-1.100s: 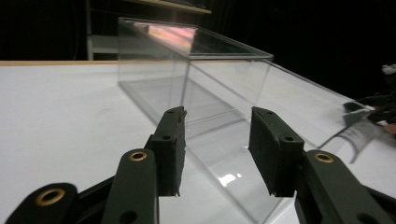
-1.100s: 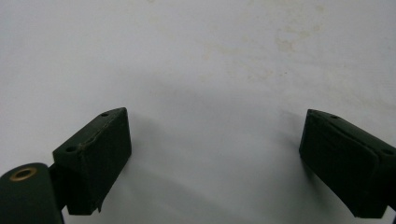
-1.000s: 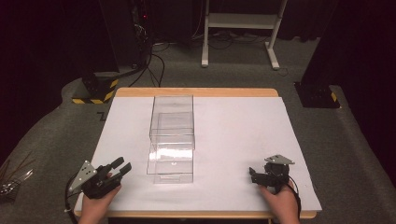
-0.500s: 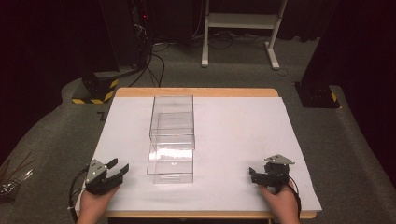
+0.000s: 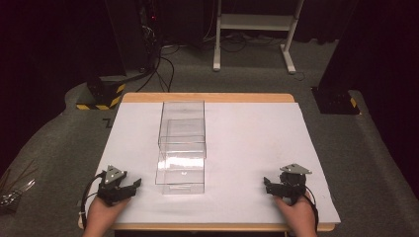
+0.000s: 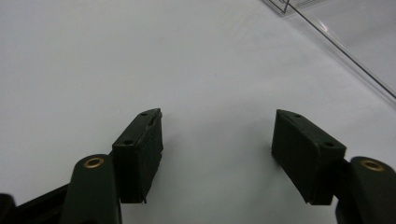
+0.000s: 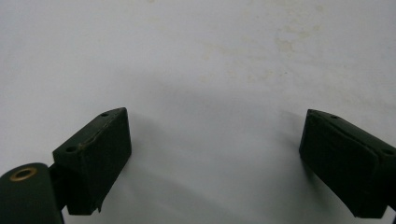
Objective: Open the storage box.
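Spanning nearly the whole high view, my worktop [image 5: 257, 148] is a pale sheet with a wooden edge along its far side, standing on grey carpet. Beyond it on the floor I see a white metal frame [image 5: 254, 29] and a tangle of dark cables [image 5: 160, 64], with a yellow-and-black striped block [image 5: 101, 96] off the far left corner.

Next in size is the clear box [image 5: 182, 145], a long see-through case lying left of the worktop's middle, its long side running from far to near (a bright glare sits on its near half). In my left gripper view one clear edge of that box [image 6: 336, 51] crosses the upper right corner, well apart from the pads.

My left tool [image 5: 129, 187] rests near the worktop's near left corner, just left of the box's near end and not touching it. Its jaws have just been opening and now stand wide apart, with nothing between them but bare white surface; the left tool [image 6: 217, 154] shows the same from its own camera.

My right tool [image 5: 269, 186] sits at the near right, well apart from the box. Its jaws are spread wide too, and the right tool [image 7: 215, 163] has only faintly stained white sheet between the pads.
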### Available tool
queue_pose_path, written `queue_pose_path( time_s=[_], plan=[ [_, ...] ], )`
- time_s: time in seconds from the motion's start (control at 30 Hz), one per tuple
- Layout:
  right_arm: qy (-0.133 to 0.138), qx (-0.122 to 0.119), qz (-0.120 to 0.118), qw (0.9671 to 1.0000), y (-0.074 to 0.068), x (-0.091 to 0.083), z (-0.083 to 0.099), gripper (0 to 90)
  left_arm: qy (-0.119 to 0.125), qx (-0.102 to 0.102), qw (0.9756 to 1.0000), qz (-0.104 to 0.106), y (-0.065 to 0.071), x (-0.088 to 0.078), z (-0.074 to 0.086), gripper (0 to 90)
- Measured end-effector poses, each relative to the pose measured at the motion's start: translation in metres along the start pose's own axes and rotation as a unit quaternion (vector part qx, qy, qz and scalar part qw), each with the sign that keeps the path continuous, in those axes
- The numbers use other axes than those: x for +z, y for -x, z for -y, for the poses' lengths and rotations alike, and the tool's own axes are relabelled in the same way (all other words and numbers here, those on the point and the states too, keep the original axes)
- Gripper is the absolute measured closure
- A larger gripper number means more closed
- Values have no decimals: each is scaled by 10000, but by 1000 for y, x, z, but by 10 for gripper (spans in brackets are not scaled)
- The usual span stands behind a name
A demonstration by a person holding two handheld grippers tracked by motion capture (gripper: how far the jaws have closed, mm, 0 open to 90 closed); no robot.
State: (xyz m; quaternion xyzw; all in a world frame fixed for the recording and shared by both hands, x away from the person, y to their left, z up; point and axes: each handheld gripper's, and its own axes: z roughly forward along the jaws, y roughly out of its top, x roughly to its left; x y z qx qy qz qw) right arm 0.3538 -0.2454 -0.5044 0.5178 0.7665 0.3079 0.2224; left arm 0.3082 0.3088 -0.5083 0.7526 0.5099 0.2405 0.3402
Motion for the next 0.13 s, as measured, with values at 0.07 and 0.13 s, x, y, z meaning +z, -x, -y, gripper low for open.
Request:
queue_pose_path(
  time_s=[0.07,0.13],
  plan=[
    [-3,18,-10,10000,0,0,0,92,3,4,10000,1,0,0,0,338],
    [3,30,-15,10000,1,0,0,93,-2,1,10000,10,0,0,0,338]
  ],
)
